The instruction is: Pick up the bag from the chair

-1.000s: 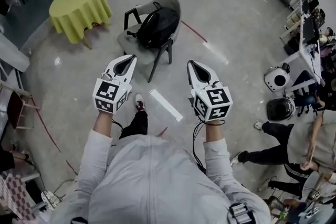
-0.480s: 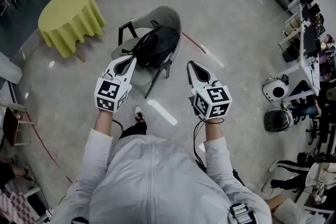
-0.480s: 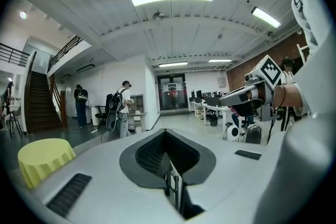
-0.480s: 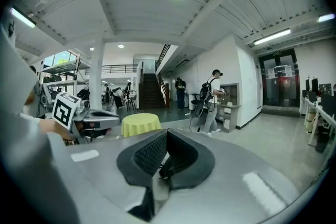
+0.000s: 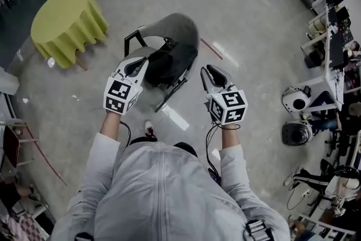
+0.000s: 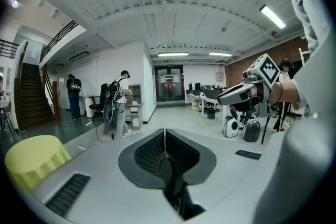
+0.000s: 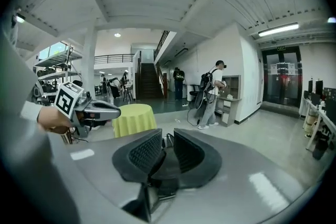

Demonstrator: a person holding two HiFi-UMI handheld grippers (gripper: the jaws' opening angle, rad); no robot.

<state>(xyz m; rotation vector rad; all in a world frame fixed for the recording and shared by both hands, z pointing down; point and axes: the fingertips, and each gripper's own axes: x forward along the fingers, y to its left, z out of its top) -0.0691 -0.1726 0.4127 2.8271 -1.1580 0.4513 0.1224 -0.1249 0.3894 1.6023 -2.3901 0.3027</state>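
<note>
A black bag (image 5: 167, 64) lies on the seat of a grey chair (image 5: 181, 32) with black legs, straight ahead in the head view. My left gripper (image 5: 144, 61) hovers at the bag's left edge, its jaws shut with nothing in them (image 6: 165, 131). My right gripper (image 5: 207, 69) hangs to the right of the chair, clear of the bag. Its jaws (image 7: 168, 136) have just been opening and stand a little apart, with nothing between them. Each gripper shows in the other's view: the right gripper (image 6: 245, 93) and the left gripper (image 7: 90, 110).
A round table with a yellow cloth (image 5: 67, 22) stands left of the chair. Desks (image 5: 333, 48) and two round devices (image 5: 296, 100) are on the right. People stand at the far wall (image 6: 119, 99). A small chair (image 5: 14, 144) sits at the left edge.
The chair and bag have come closer to both grippers as the person walked forward. The left gripper now overlaps the bag's edge. The right jaws have parted slightly.
</note>
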